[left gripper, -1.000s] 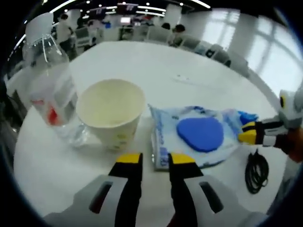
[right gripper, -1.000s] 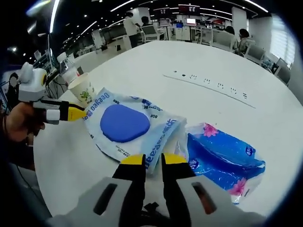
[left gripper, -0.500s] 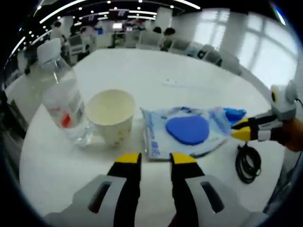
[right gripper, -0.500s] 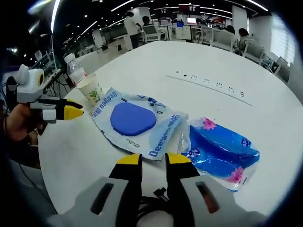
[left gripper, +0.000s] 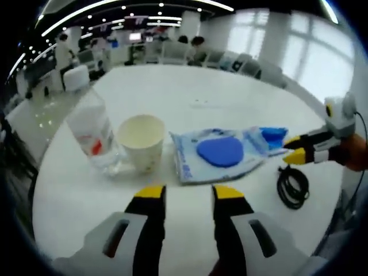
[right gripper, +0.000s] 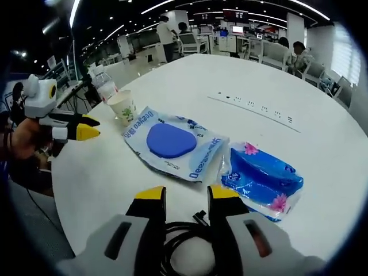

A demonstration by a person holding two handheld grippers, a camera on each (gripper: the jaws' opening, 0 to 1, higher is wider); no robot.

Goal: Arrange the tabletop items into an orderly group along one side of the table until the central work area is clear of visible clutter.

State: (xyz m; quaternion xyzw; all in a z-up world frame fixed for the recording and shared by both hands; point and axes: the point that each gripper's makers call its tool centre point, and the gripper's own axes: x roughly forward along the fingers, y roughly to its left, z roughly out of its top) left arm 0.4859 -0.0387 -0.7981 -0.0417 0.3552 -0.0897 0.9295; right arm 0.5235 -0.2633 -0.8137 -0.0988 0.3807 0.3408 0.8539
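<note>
Clear plastic water bottle (left gripper: 92, 135) touching cream paper cup (left gripper: 141, 141); flat blue-lidded wipes pack (left gripper: 221, 154) beside; blue tissue packet (right gripper: 261, 181) beyond; coiled black cable (left gripper: 291, 188) near table edge (left gripper: 57, 190).

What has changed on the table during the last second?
Both grippers, left and right, have drawn back from the wipes pack with jaws apart and empty. The bottle, paper cup, tissue pack and black cable lie as before.

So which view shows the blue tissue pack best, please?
The right gripper view shows it best: the blue tissue pack lies whole on the table, its pink flower print visible, beside the wet-wipes pack. In the left gripper view the tissue pack is just a small blue end showing behind the wipes pack.
</note>
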